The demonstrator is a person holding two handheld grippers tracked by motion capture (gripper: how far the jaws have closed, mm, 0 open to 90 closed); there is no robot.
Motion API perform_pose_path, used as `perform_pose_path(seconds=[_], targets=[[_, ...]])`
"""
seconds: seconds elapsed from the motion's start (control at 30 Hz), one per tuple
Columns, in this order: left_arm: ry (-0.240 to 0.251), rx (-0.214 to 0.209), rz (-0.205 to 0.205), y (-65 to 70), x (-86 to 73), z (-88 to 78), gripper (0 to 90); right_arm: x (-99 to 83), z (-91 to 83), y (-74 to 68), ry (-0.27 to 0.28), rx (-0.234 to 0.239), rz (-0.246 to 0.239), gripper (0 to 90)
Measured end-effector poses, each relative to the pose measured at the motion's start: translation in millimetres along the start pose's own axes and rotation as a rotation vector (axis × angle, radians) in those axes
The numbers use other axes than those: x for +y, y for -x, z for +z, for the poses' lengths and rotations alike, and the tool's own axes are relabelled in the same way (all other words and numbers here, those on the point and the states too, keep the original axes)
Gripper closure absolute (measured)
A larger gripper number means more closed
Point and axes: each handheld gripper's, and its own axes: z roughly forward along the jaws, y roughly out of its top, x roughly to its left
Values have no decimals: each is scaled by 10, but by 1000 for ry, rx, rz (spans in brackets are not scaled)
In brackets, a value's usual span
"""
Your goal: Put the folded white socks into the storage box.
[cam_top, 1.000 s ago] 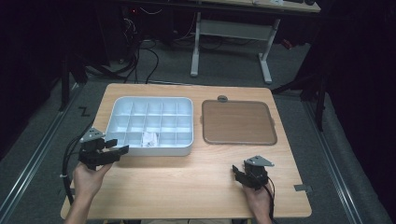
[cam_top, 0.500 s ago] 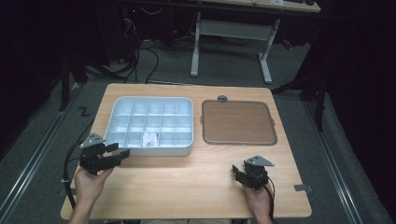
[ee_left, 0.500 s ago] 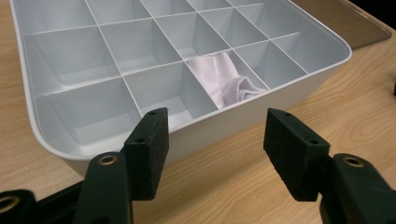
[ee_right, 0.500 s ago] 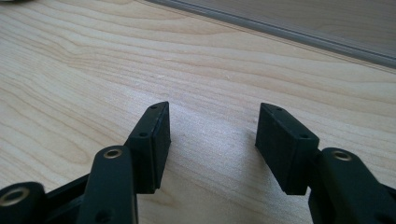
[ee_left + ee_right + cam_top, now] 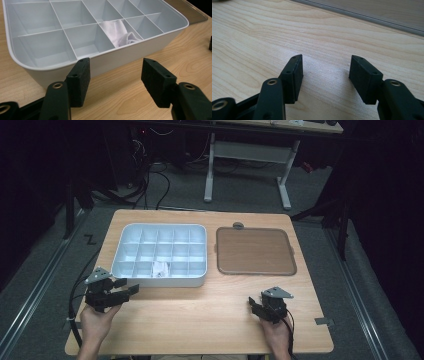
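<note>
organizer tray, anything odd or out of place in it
One thing stands out: a crumpled white cloth sits in a front-row compartment of the white divided tray, while the other compartments in view look empty. Nothing looks spilled or broken, and the tray sits square on the table.

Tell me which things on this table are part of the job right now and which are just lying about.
In the job:
- white divided tray
- crumpled white cloth in one front-row compartment
- left tool, open, facing the tray's front wall
- right tool, open, over bare table

Lying about:
- brown flat tray beside the white one
- small grey round piece at its far edge
</note>
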Motion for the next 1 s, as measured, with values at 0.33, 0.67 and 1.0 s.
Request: perform_pose_path(seconds=[0.33,0.67,1.0], targets=[[0,2,-26,-43,-80,5,413,0,0,0,0,0,0,452],[-7,4,-42,-73,-146,9,413,0,0,0,0,0,-1,451],[-22,6,-46,-92,-231,29,413,0,0,0,0,0,-1,451]])
